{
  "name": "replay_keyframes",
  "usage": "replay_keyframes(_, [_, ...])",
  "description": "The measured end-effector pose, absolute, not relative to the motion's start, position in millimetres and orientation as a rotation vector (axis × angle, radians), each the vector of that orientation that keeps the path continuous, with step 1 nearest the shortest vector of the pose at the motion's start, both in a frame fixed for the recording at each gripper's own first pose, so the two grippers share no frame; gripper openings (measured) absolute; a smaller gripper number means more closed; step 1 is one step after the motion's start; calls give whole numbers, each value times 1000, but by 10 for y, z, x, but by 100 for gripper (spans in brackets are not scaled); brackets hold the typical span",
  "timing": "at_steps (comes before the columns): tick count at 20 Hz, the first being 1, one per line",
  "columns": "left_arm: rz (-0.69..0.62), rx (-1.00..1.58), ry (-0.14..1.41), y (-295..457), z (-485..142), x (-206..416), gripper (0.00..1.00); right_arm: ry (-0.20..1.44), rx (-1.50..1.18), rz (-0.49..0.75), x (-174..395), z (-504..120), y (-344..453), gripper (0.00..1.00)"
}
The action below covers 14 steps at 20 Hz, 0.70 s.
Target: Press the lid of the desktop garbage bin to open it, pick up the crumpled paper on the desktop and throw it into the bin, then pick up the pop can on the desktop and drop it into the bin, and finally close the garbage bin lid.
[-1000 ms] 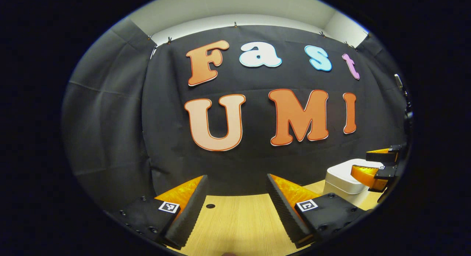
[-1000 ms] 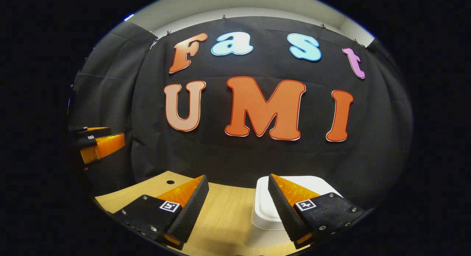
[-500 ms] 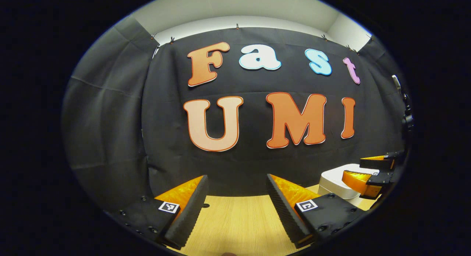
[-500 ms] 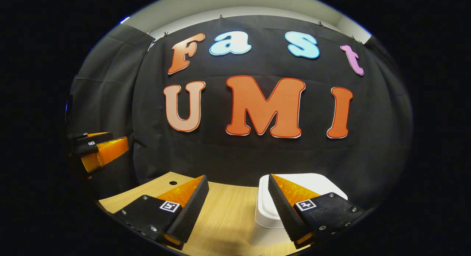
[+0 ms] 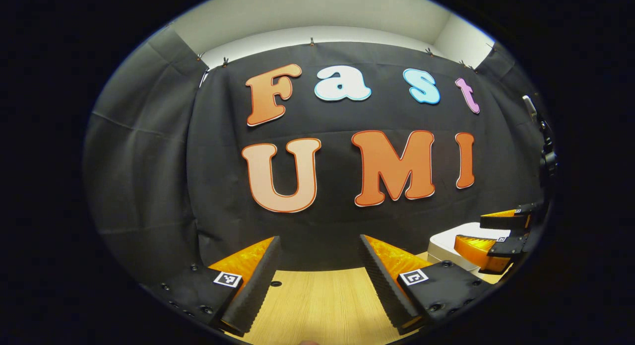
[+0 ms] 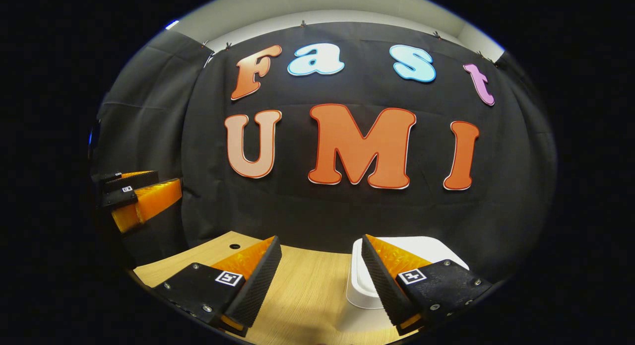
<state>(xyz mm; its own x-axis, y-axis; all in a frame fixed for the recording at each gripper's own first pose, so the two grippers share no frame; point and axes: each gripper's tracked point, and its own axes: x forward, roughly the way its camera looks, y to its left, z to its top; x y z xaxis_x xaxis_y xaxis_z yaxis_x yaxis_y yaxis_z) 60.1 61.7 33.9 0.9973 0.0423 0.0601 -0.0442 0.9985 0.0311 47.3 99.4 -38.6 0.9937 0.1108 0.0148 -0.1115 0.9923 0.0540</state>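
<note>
The white desktop bin (image 6: 436,248) stands on the wooden desk with its lid down, just ahead of my right gripper (image 6: 321,275) and partly behind its right finger. That gripper is open and holds nothing. In the left gripper view the same bin (image 5: 446,243) sits at the far right, with the right gripper (image 5: 488,236) hovering over it. My left gripper (image 5: 320,275) is open above bare desk, nothing between its fingers. The right gripper view has the left gripper (image 6: 141,198) at its left edge, raised above the desk.
The wooden desk (image 5: 322,305) runs back to the black cloth wall. A small round hole (image 6: 234,246) lies in the desk near the wall. A dark stand with a clamp (image 5: 545,156) shows at the right edge of the left gripper view.
Both views have tilted slightly upward, so the desk and bin sit lower in frame. The bin has drifted a little rightward in the right gripper view. Both grippers stay open.
</note>
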Motion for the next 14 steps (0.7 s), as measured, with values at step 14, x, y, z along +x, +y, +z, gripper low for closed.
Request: replay_keyframes(14, [34, 46, -45, 568, 282, 629, 100, 7, 60, 112, 490, -450, 1010, 98])
